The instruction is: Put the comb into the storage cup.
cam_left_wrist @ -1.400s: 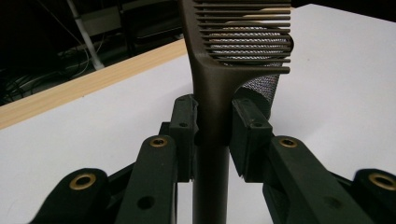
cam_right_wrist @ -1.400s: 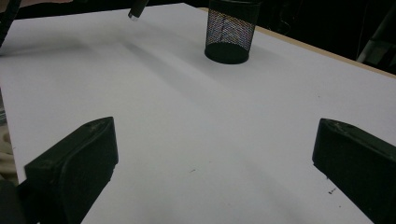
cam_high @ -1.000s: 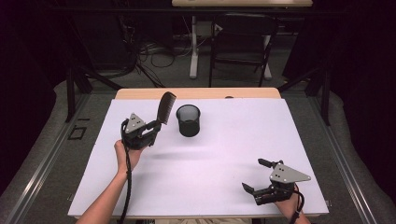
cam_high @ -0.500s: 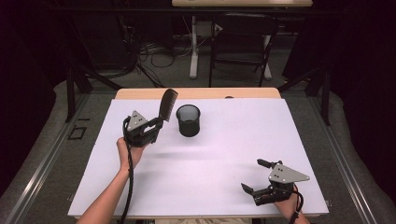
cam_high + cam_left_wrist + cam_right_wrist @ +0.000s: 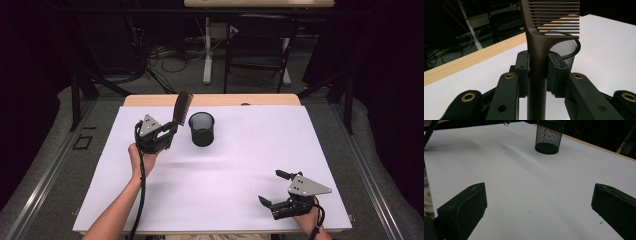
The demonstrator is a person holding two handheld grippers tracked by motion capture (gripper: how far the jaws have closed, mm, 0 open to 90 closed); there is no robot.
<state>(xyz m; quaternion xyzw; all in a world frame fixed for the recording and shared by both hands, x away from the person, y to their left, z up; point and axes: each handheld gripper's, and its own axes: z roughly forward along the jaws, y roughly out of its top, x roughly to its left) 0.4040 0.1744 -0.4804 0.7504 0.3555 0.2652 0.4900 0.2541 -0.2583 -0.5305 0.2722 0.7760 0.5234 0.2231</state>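
Note:
A dark brown comb (image 5: 182, 107) stands nearly upright in my left gripper (image 5: 170, 134), which is shut on its handle (image 5: 537, 62). The comb's teeth (image 5: 559, 15) point toward a black mesh cup (image 5: 201, 128) just to its right; the comb is held above the table, level with the cup's rim (image 5: 567, 40) and a little left of it. My right gripper (image 5: 274, 187) rests near the table's front right, open with nothing between its jaws. From the right gripper view the mesh cup (image 5: 549, 136) stands far off across the white surface.
A white sheet (image 5: 240, 165) covers the table, with a wooden strip (image 5: 215, 99) along its far edge. Beyond the table are a black chair (image 5: 257, 50), a white stand leg (image 5: 207, 50) and cables on the floor.
The left gripper has carried the comb slightly rightward, closer to the mesh cup. The right gripper has stayed where it was.

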